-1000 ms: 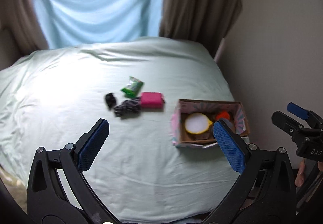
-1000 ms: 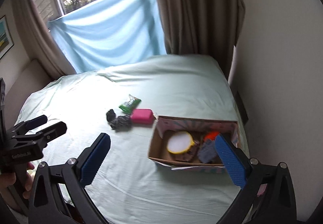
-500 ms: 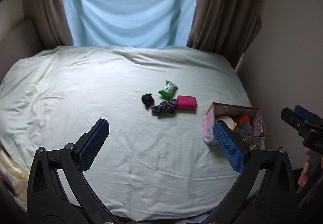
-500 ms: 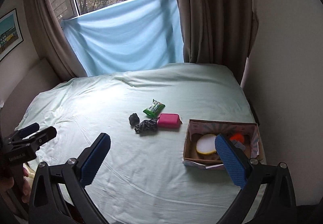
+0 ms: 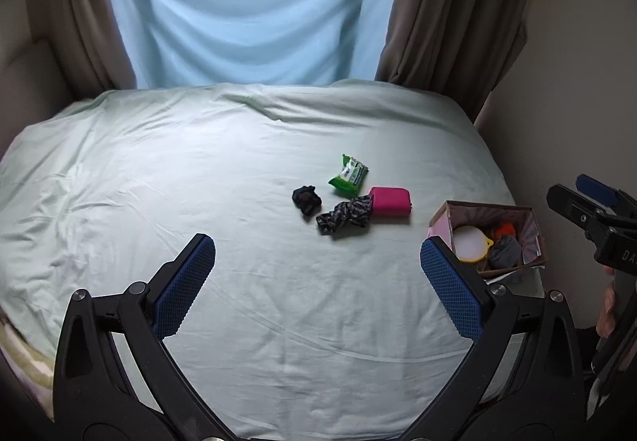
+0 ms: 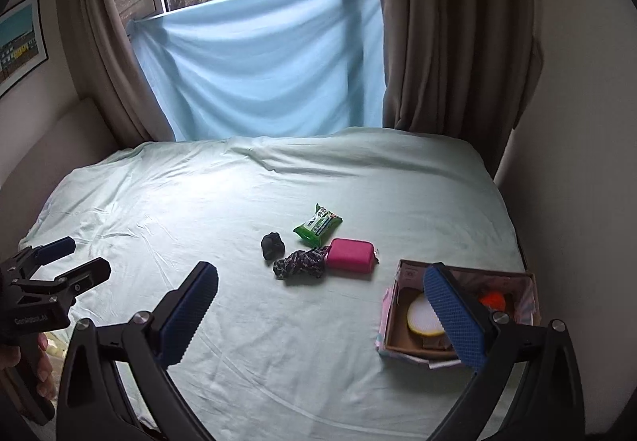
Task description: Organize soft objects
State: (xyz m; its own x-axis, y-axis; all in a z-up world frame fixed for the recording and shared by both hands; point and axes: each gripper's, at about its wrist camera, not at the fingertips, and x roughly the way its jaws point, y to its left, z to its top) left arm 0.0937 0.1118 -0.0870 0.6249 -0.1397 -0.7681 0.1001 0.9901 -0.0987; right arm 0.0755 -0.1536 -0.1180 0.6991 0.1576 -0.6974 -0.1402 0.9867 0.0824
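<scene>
Both the left claw (image 5: 317, 281) and right claw (image 6: 321, 315) hover released and empty over the bed (image 5: 199, 182), four soft items (image 5: 350, 198) ahead awaiting collection, the cardboard box (image 6: 402, 345) beside the right claw's right finger.

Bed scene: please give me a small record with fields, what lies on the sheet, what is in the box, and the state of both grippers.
surface: bed sheet, pale green
loose items: black bundle; green packet; patterned cloth touching pink pouch
container: cardboard box, right of the loose items
in box: round yellow-rimmed item; orange item; grey cloth
left gripper: open, holds nothing
right gripper: open, holds nothing
</scene>
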